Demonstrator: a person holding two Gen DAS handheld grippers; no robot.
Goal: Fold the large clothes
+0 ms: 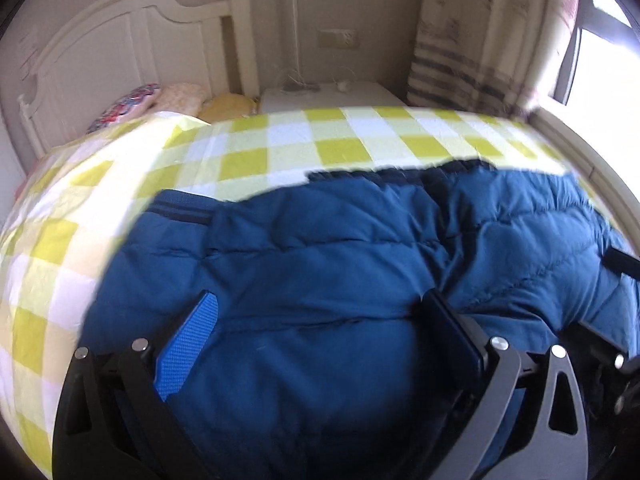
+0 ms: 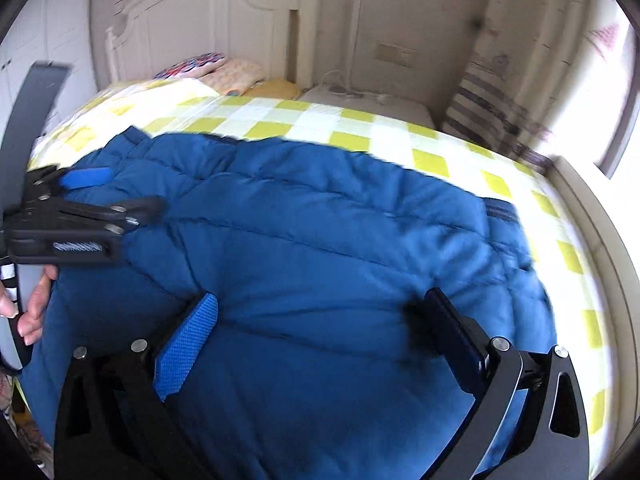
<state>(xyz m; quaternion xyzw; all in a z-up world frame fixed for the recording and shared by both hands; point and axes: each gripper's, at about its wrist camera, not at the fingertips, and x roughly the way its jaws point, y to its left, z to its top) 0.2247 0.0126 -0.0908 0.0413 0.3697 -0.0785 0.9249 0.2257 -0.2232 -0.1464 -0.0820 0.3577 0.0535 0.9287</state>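
Note:
A large blue quilted down jacket (image 1: pixel 340 264) lies spread on the bed, filling the lower half of both views; it also shows in the right wrist view (image 2: pixel 320 240). My left gripper (image 1: pixel 320 320) is open, its jaws wide apart just above the jacket's near part. My right gripper (image 2: pixel 324 320) is open too, jaws wide over the jacket. The left gripper also shows from the side in the right wrist view (image 2: pixel 120 196), held by a hand at the jacket's left edge. The jacket's dark ribbed hem (image 1: pixel 384 174) lies along its far edge.
The bed has a yellow-and-white checked sheet (image 1: pixel 280 148) with pillows (image 1: pixel 176 98) at a white headboard (image 1: pixel 120 48). A white nightstand (image 1: pixel 328 96) stands beyond the bed. A curtain (image 1: pixel 472 48) and a bright window (image 1: pixel 600 60) are on the right.

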